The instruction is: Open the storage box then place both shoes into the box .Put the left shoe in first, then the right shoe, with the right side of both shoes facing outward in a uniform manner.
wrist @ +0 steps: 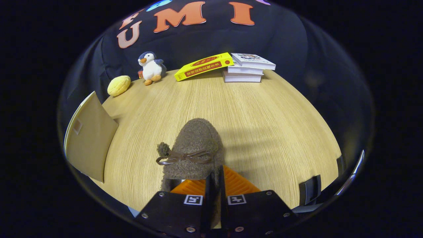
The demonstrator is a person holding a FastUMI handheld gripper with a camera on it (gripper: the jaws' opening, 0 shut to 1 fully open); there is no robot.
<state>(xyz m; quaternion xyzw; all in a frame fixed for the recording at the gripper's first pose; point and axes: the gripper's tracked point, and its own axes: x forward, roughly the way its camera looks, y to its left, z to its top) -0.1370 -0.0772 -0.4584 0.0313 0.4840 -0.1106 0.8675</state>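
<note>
My gripper (214,180) has its fingers pinching the brown shoe's (195,145) rim above the table (264,109).

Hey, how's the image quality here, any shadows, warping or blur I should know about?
Gripper view: fisheye warping bows the table edge into a curve; lighting is even and soft, with a faint shadow on the wood right of the brown shoe; the penguin toy and stacked books stay reasonably sharp; the gripper, shut on the shoe's heel edge, looks slightly soft up close.
</note>
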